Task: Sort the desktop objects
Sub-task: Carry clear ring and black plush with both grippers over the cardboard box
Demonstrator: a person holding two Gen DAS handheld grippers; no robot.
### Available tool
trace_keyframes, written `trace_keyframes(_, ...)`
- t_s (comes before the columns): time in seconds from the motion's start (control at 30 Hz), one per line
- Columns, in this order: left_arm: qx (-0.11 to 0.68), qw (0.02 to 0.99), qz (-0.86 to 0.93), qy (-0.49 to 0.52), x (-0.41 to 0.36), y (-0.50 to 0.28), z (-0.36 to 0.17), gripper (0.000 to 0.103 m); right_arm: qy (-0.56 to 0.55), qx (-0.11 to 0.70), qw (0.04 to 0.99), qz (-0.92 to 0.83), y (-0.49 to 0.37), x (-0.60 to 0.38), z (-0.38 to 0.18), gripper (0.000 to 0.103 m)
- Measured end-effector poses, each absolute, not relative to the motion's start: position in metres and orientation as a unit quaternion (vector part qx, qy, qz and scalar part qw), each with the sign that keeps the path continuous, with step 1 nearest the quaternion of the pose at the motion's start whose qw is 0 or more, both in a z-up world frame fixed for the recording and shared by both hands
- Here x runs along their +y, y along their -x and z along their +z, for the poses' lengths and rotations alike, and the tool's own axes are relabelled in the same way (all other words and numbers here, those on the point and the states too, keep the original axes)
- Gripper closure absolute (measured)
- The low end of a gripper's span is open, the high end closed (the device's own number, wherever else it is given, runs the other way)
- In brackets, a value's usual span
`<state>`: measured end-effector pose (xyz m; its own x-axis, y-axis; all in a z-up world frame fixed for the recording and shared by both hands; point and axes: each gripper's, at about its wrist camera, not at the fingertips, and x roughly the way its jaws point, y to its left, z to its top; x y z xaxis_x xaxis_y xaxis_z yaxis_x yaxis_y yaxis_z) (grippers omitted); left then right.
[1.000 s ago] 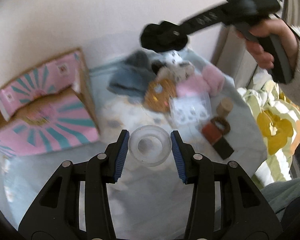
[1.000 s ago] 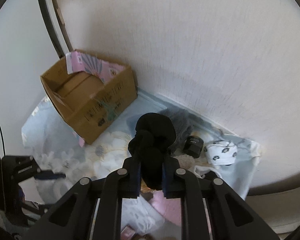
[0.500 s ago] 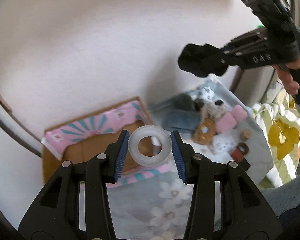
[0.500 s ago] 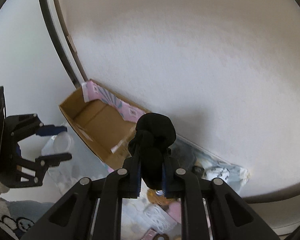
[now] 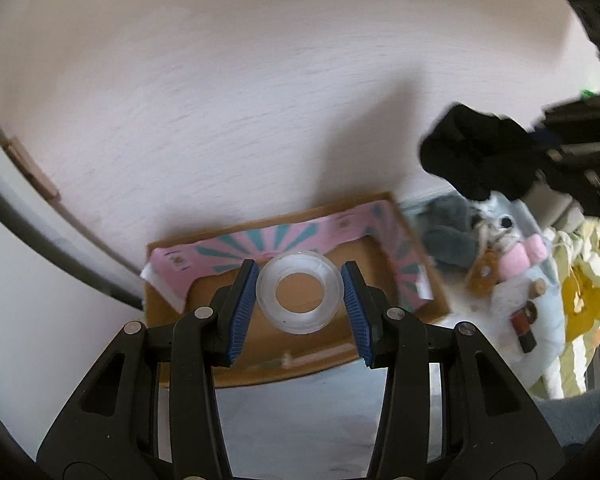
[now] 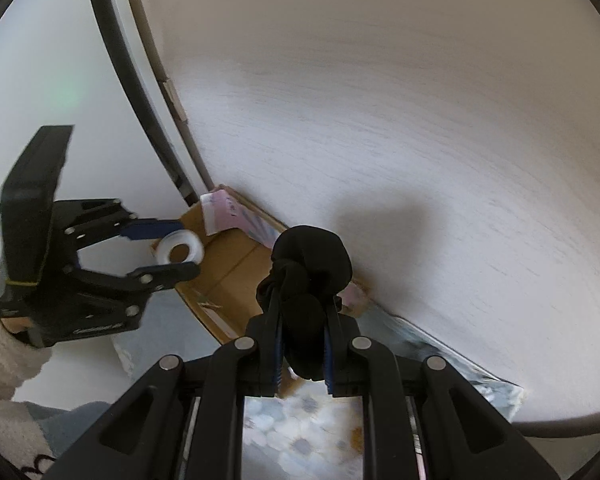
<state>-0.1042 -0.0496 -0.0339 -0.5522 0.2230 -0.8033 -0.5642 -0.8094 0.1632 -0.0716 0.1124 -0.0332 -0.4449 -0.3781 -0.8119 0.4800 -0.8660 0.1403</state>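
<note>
Above the open cardboard box (image 5: pixel 256 344), my left claw (image 5: pixel 300 294) pinches a clear tape roll (image 5: pixel 299 297) between its blue pads (image 5: pixel 242 312), the roll's hole facing the camera with the brown box floor showing through it. The box sits against the pale wall (image 5: pixel 228 92), its pink and teal patterned flaps (image 5: pixel 284 240) folded outward along the far side.

My right claw (image 6: pixel 303 344) is pressed together on a knotted black bundle of cloth (image 6: pixel 310 268), which bulges out beyond the fingertips. From the right wrist view, the bundle hangs over the near corner of the box, and the left claw shows at the left with the tape roll (image 6: pixel 180 250) held over the box's other end. A cream knitted sleeve (image 6: pixel 2 356) covers the arm behind it.

To the right of the box, on the floral-clothed surface (image 5: pixel 300 412), a heap of small things lies well apart from both claws: grey fabric (image 5: pixel 452 236), something pink and fluffy (image 5: pixel 520 258), and a red and dark block (image 5: pixel 524 324). That heap is blurred, so I can't name the pieces with any certainty.
</note>
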Motion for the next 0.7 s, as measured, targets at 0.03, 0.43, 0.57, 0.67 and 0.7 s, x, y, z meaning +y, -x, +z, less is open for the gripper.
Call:
trace_keyframes(0.03,0.205,0.227,0.856,0.418,-0.053,0.110,-0.035,0.063,-0.465,0.054,0.255,-0.846,0.074,0.109,-0.034,0.088)
trace_keyframes(0.43,0.208,0.220,0.819,0.488,-0.075,0.166,-0.093,0.063,-0.547,0.049,0.240,-0.801,0.108,0.045,-0.114,0.088)
trace_keyframes(0.57,0.212,0.216,0.809,0.504,-0.081,0.175,-0.112,0.063,-0.565,0.064,0.240,-0.787,0.112,0.027,-0.138,0.088)
trace_keyframes(0.67,0.220,0.203,0.805,0.512,-0.086,0.183,-0.123,0.063,-0.578,0.072,0.234,-0.778,0.119,0.015,-0.155,0.089)
trace_keyframes(0.7,0.223,0.200,0.804,0.513,-0.087,0.185,-0.125,0.063,-0.581,0.081,0.227,-0.777,0.120,0.013,-0.160,0.088)
